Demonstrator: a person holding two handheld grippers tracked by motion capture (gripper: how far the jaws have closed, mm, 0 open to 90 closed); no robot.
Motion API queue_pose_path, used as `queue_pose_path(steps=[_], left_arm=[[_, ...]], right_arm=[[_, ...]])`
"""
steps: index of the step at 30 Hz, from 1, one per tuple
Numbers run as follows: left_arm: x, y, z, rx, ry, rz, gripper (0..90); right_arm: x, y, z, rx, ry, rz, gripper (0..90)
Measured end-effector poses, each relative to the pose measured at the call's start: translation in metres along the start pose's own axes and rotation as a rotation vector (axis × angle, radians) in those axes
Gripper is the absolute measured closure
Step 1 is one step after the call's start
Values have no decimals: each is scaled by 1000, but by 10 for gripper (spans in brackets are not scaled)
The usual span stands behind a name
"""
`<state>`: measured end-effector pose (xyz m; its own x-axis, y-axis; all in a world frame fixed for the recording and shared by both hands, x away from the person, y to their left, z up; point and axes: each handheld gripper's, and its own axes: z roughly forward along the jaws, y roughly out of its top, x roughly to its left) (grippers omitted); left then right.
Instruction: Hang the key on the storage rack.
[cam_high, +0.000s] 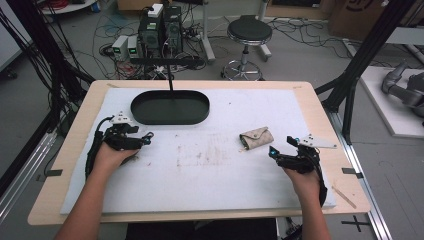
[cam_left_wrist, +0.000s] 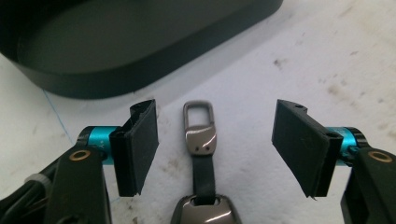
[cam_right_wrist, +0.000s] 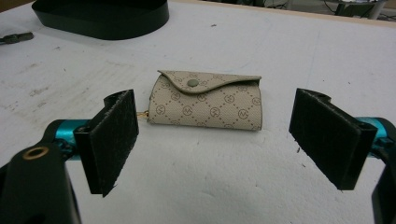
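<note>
A metal key fob on a short black strap is seen lying flat on the white mat of the worktop, just in front of the black oval tray, which serves as the landmark here. The fob's clasp end points toward the tray's wall without touching it. The left claw is held over the fob with a jaw on either side; both pads stand clear of the metal, so the claw is released and nothing is grasped. A beige patterned pouch with a snap flap is placed well to the right of the tray, nearer the person. The right claw is held just short of the pouch, jaws spread wide and released, with the pouch lying beyond the pads, untouched.
</note>
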<state>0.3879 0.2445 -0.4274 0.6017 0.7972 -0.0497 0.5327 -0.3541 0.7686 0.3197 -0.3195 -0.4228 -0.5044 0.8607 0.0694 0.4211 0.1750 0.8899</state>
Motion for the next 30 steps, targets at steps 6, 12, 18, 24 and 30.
queue_pose_path(steps=[6, 12, 18, 24, 30], left_arm=[[3, -3, 5, 48, 11, -4, 406], [7, -8, 10, 113, 24, -17, 455], [6, -8, 9, 118, 51, 1, 553], [3, -9, 7, 130, 53, 28, 617], [-3, -8, 7, 134, 38, 60, 761]], right_arm=[[-1, 0, 1, 0, 1, -2, 160], [-2, -1, -1, 1, -4, 3, 159], [-3, -2, -2, 1, -6, 7, 160], [-4, -2, -4, -2, -10, 7, 159], [-3, -2, -4, 1, -7, 13, 159]])
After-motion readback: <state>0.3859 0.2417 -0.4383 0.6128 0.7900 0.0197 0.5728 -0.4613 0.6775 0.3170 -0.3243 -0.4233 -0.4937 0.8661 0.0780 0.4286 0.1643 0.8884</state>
